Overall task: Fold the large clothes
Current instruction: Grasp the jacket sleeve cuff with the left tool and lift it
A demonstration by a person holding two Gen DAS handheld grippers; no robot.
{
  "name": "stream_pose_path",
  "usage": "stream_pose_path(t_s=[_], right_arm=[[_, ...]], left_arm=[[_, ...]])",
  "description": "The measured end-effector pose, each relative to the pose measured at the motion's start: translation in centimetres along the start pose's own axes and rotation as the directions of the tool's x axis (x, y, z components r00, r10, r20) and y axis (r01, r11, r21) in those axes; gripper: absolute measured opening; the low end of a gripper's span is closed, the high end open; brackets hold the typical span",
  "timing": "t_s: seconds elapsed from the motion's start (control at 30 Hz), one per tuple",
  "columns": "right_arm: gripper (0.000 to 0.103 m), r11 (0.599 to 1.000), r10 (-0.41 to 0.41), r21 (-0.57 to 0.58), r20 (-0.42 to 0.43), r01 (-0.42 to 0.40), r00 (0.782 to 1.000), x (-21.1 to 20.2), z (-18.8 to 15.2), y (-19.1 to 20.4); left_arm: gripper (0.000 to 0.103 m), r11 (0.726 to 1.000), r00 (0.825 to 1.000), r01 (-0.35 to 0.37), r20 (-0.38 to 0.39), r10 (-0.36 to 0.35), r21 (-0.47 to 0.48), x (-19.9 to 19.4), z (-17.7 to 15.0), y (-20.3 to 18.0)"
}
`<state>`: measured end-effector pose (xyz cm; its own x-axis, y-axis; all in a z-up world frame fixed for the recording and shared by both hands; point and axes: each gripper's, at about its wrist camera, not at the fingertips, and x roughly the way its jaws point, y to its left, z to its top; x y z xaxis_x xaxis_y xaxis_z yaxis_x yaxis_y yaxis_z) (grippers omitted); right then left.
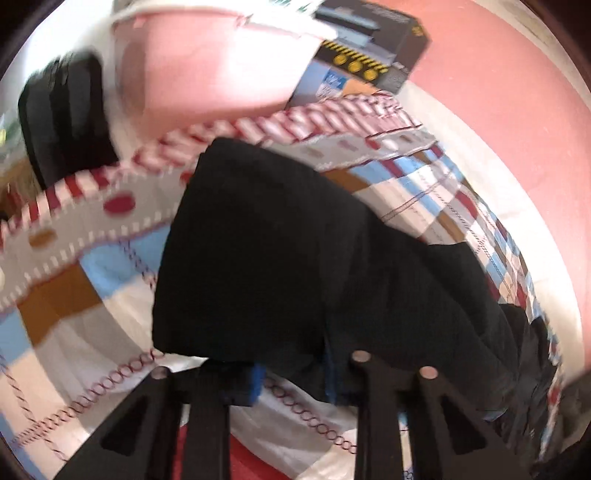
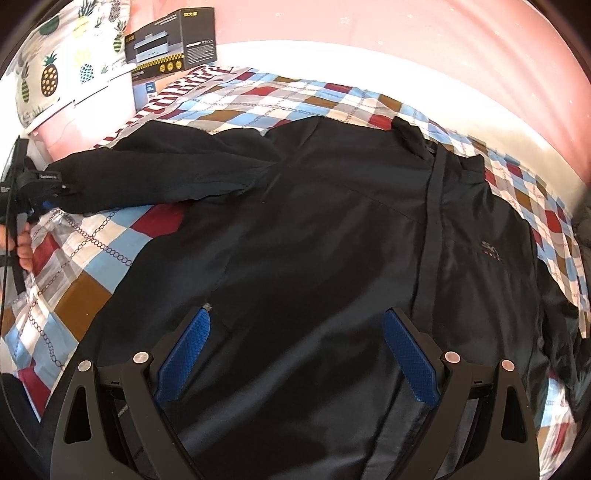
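A large black jacket [image 2: 332, 229] lies spread front-up on a checked bedspread [image 2: 92, 258], zip strip down the middle, small logo on the chest. Its left sleeve [image 2: 155, 173] stretches out to the left. My right gripper [image 2: 297, 328] is open, blue pads wide apart, hovering over the jacket's lower body. My left gripper [image 2: 44, 195] shows at the far left of the right wrist view, at the sleeve cuff. In the blurred left wrist view the left gripper [image 1: 295, 373] has black sleeve fabric [image 1: 277, 258] between its fingers.
A black product box [image 2: 173, 37] stands on a blue box at the head of the bed, next to a pineapple-print pillow [image 2: 55, 66]. A pink wall [image 2: 443, 29] runs behind. A black object [image 1: 66, 118] sits at the left in the left wrist view.
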<state>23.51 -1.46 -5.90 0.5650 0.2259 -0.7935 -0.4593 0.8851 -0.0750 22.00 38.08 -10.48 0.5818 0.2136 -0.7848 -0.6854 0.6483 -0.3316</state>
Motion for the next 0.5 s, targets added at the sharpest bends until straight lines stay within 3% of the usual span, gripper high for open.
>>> stream_pose_path(t_s=[0.1, 0.27, 0.4, 0.5], right_arm=[[0.095, 1.000, -0.010, 0.010, 0.007, 0.010, 1.000, -0.5, -0.3, -1.0], [0.095, 0.998, -0.030, 0.052, 0.012, 0.029, 0.999, -1.4, -1.1, -3.3], [0.095, 0.993, -0.043, 0.108, 0.011, 0.041, 0.999, -2.3, -2.0, -5.8], [0.095, 0.988, -0.058, 0.144, 0.011, 0.056, 0.998, -3.0, -2.8, -7.7]], left_arm=[[0.019, 0.995, 0.997, 0.008, 0.071, -0.015, 0.096, -3.0, 0.8, -2.4], [0.018, 0.965, 0.977, 0.098, 0.162, -0.140, 0.244, -9.4, 2.3, -7.9], [0.017, 0.903, 0.941, 0.197, 0.185, -0.283, 0.382, -14.4, 2.0, -14.0], [0.017, 0.839, 0.914, 0.267, 0.152, -0.376, 0.474, -16.5, 0.9, -18.9]])
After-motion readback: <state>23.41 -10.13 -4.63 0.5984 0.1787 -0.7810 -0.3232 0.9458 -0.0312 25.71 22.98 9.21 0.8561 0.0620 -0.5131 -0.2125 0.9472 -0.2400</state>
